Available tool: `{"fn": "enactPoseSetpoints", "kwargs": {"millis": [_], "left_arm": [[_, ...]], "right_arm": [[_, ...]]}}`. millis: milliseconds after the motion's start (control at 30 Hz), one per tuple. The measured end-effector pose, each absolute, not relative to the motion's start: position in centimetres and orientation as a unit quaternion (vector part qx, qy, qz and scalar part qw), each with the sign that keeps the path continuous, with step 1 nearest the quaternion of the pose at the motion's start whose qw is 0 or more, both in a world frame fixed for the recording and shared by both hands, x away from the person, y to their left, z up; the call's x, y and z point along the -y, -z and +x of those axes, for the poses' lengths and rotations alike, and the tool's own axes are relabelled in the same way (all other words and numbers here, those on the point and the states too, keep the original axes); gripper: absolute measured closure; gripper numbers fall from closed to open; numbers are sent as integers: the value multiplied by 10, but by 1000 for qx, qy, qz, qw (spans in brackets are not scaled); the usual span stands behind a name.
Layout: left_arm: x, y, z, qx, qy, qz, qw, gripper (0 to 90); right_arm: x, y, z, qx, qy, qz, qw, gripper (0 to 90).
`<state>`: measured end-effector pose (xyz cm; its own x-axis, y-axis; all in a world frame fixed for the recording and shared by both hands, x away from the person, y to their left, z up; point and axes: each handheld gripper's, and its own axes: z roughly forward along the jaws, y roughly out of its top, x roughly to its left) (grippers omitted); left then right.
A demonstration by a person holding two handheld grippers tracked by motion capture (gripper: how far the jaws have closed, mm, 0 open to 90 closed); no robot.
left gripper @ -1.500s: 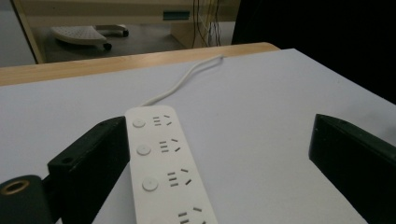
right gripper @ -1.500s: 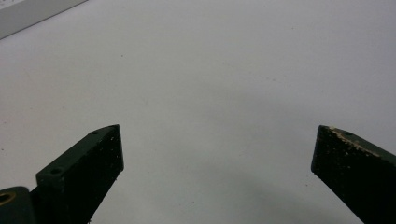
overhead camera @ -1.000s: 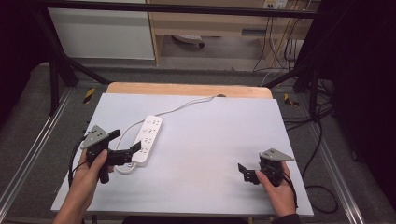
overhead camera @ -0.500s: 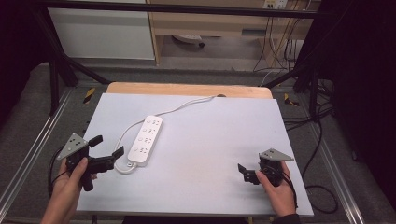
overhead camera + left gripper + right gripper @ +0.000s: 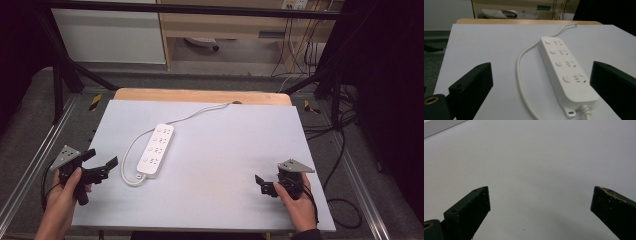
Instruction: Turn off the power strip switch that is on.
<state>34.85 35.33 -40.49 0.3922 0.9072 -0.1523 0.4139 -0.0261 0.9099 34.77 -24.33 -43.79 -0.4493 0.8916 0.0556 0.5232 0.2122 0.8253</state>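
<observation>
White tabletop [image 5: 210, 150] on wooden base, nearly bare. White four-outlet power strip [image 5: 156, 149] lying flat left of centre, cord [image 5: 129, 165] looping off near end and running back to far edge. Left gripper [image 5: 102, 167] now pulled back to left tabletop edge, a second ago right at strip's near end; jaws spread wide, holding nothing, strip still framed between them in left gripper view [image 5: 564, 72]. Right gripper [image 5: 263, 184] unmoved at near right, released, empty, well apart from strip. Strip unshifted. Probably withdrawal after release or re-approach; no grasp in hand.
</observation>
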Motion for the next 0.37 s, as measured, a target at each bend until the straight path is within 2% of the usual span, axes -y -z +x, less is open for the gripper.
{"fn": "enactPoseSetpoints", "kwargs": {"millis": [367], "left_arm": [[-365,428,353,-514,-238,685,459,53]], "right_arm": [[251,446,353,-736,-378,504,249,45]]}}
